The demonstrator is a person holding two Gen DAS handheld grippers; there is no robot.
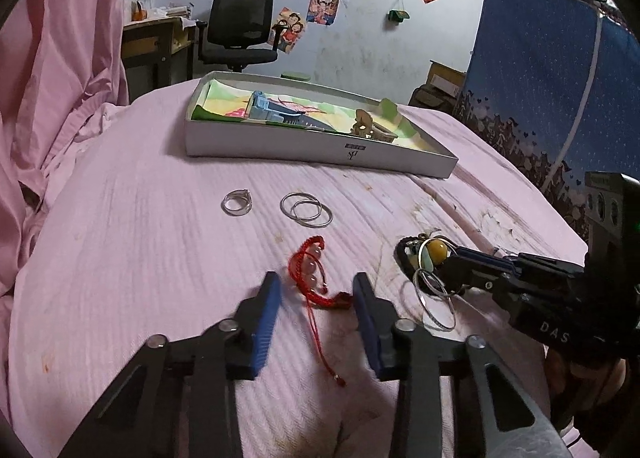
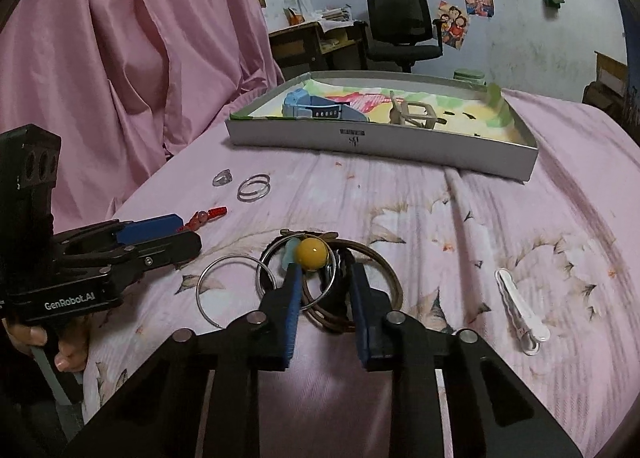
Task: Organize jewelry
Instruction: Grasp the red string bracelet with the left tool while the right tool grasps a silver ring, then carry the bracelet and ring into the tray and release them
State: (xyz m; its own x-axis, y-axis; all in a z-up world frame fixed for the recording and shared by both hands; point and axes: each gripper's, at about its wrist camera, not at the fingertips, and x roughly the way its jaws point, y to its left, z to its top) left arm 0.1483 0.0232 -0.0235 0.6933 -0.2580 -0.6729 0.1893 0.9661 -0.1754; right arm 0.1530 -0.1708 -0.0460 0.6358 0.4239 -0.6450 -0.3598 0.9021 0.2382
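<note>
A: Jewelry lies spread over the pink bedspread (image 1: 140,258). Where is each piece?

B: A red cord bracelet (image 1: 310,270) with pale beads sits between the blue pads of the left tool (image 1: 316,290). The right pad touches the cord's end; the left pad stands clear of it, so nothing is gripped there.

A: And the right tool (image 2: 326,278)?

B: Its jaws straddle a heap: a yellow bead (image 2: 312,254), a pale green piece just beside it, a dark cord and brown bangles (image 2: 384,278) under it. The left fingertip touches the bead's lower edge. I cannot tell whether the pads press anything.

A: Loose rings?

B: Two thin silver hoops (image 1: 306,209) overlap near the middle of the bed, and a silver ring (image 1: 237,202) lies just left of them, apart. A larger silver bangle (image 2: 232,290) rests against the heap, on its left in the right wrist view.

A: The box?

B: A shallow white box (image 1: 320,154) sits farther back on the bed. Inside are a blue watch (image 2: 320,108) and a tan hair claw (image 2: 416,114) on colourful lining.

A: Anything else?

B: A white hair clip (image 2: 520,312) lies alone to the right of the heap. A person's hand (image 2: 60,346) grips the left tool's handle.
</note>
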